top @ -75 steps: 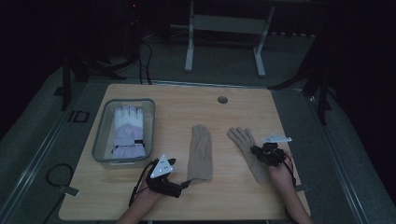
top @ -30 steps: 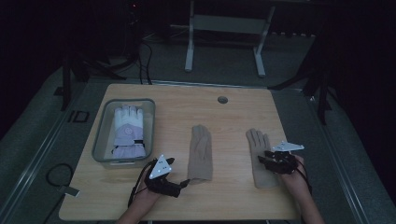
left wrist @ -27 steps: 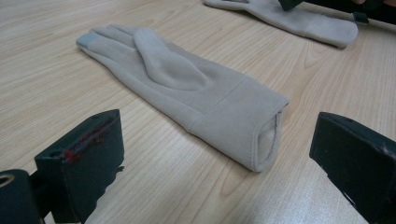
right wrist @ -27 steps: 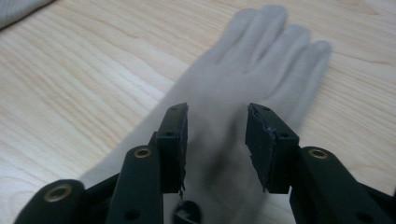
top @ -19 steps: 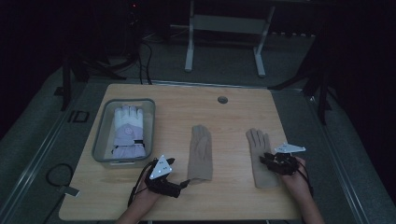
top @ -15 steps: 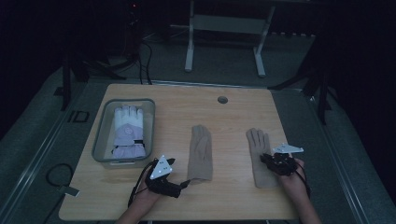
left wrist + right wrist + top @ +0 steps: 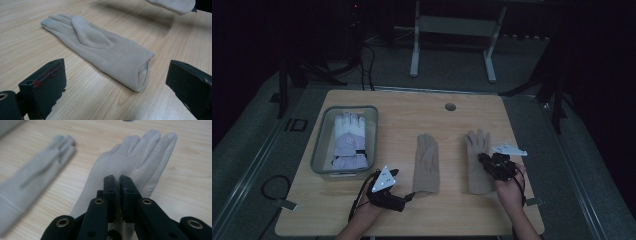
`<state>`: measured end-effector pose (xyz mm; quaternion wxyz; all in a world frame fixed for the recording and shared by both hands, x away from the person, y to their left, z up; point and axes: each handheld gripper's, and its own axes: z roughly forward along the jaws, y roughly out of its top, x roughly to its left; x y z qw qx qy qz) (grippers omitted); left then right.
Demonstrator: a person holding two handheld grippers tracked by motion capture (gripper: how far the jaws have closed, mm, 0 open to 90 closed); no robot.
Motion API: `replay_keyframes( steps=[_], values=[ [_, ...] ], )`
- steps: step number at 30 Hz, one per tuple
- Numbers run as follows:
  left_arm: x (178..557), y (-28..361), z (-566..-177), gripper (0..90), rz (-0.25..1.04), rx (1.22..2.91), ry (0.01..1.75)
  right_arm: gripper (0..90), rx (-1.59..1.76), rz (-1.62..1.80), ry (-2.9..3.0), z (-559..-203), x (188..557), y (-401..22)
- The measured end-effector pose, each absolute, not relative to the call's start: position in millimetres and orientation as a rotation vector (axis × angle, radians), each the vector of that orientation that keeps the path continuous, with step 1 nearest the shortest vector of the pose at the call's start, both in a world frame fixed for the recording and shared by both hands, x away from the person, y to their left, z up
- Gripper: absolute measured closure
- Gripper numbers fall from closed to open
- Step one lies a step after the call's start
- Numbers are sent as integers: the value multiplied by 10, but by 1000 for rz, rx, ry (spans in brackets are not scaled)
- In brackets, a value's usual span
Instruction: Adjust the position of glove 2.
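The right gripper (image 7: 117, 182) pinches the right beige glove (image 7: 140, 157), fingers pointing away. The left gripper (image 7: 112, 82) rests gaping, the other glove's (image 7: 100, 50) cuff just ahead on the table (image 7: 452, 125).

Left gripper parked and wide open, right one pinched shut

The left hand (image 7: 362, 215) comes in from the bottom edge and holds the left gripper (image 7: 409, 196) low and level, pointing to the right, jaws spread wide with nothing pressed between them. The right hand (image 7: 508, 189) reaches up from the bottom right, and the right gripper (image 7: 484, 161) angles up and to the left; its jaws have just been closing and now sit nearly together, pinching a fold of fabric.
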<state>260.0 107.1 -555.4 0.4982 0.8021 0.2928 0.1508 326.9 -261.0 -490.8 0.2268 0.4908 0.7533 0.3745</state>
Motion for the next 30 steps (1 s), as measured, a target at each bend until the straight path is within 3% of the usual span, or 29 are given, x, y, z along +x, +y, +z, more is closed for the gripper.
replay_keyframes(
  steps=[16,22,30],
  values=[
    [2583,1130,-5531,31,389,1910,696,840,1411,1164,2058,-4739,3313,-1705],
    [2594,1128,-5525,31,372,1904,691,840,1416,1142,2085,-4836,3316,-1264],
    [2597,1103,-5534,31,368,1915,685,838,1492,1126,2099,-5082,3347,-1082]
  ],
)
